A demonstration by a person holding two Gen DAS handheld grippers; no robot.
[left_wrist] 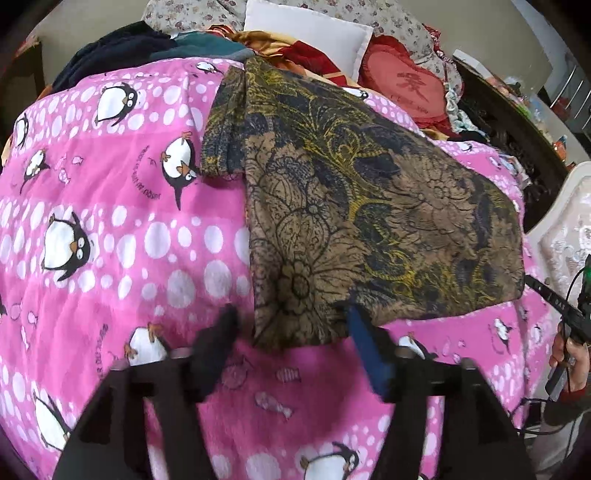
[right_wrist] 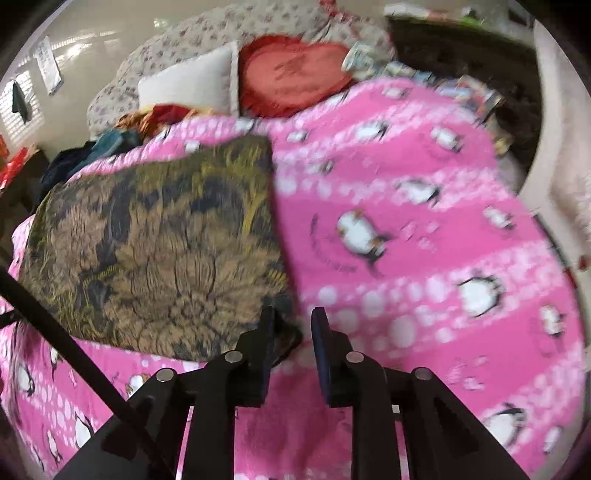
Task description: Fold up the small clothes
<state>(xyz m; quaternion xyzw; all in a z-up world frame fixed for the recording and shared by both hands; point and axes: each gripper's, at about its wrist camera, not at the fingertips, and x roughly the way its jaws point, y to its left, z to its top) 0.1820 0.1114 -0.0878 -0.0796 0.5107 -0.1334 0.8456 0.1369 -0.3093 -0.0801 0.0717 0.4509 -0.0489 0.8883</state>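
Observation:
A brown, dark blue and yellow floral garment [left_wrist: 351, 206] lies flat on the pink penguin blanket [left_wrist: 122, 221], with a short sleeve [left_wrist: 221, 122] sticking out on its far left. My left gripper [left_wrist: 290, 321] stands open, and the garment's near corner hangs between its fingers without either pad pressing on it. In the right wrist view the same garment [right_wrist: 159, 243] lies to the left on the blanket [right_wrist: 406, 258]. My right gripper [right_wrist: 292, 317] sits at the garment's near right corner, jaws narrowly apart, with a visible gap and no pinch on the cloth.
Beyond the blanket lie a dark heap of clothes [left_wrist: 118, 48], a white pillow [left_wrist: 314, 33], a red heart cushion [left_wrist: 406, 85] and a floral quilt [right_wrist: 207, 40]. Dark furniture [left_wrist: 506, 122] and a white padded bed end [left_wrist: 565, 229] border the right. A person's hand [left_wrist: 569, 354] holds the other gripper's handle there.

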